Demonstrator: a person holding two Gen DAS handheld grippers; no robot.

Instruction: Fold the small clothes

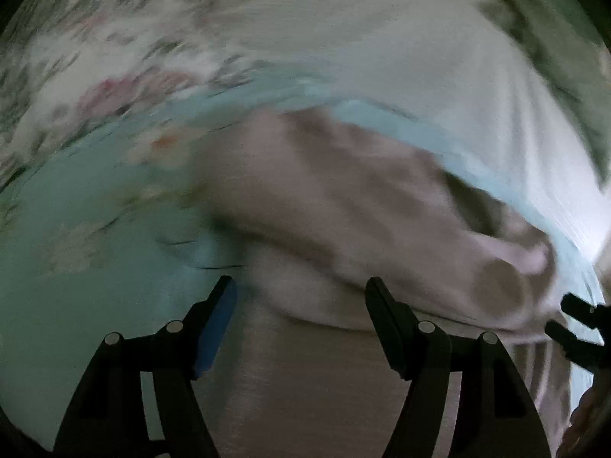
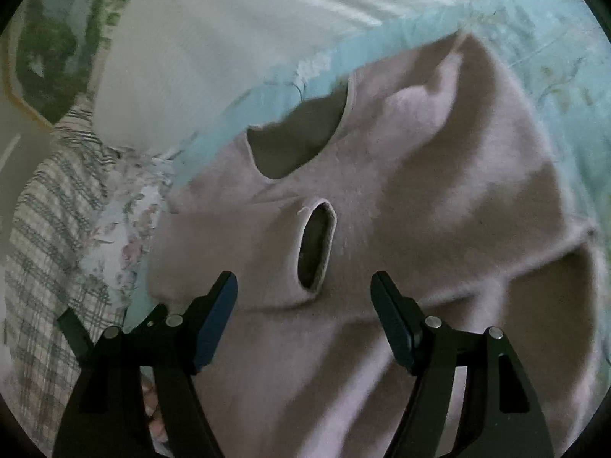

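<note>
A small pale pink knit garment (image 2: pixel 420 206) lies rumpled on a light blue sheet (image 2: pixel 565 61). In the right wrist view it shows a neck opening (image 2: pixel 298 141) and a small oval sleeve hole (image 2: pixel 315 248). My right gripper (image 2: pixel 303 297) is open just above the garment, with the sleeve hole between its fingers. In the blurred left wrist view the garment (image 1: pixel 343 198) lies ahead, and my left gripper (image 1: pixel 301 305) is open over its near edge. The right gripper's fingertips (image 1: pixel 573 320) show at the left wrist view's right edge.
A white pillow (image 2: pixel 229 38) lies beyond the garment. A floral cloth (image 1: pixel 114 68) and a plaid cloth (image 2: pixel 49 252) lie at the sides. A green patterned fabric (image 2: pixel 49 49) is at the far corner.
</note>
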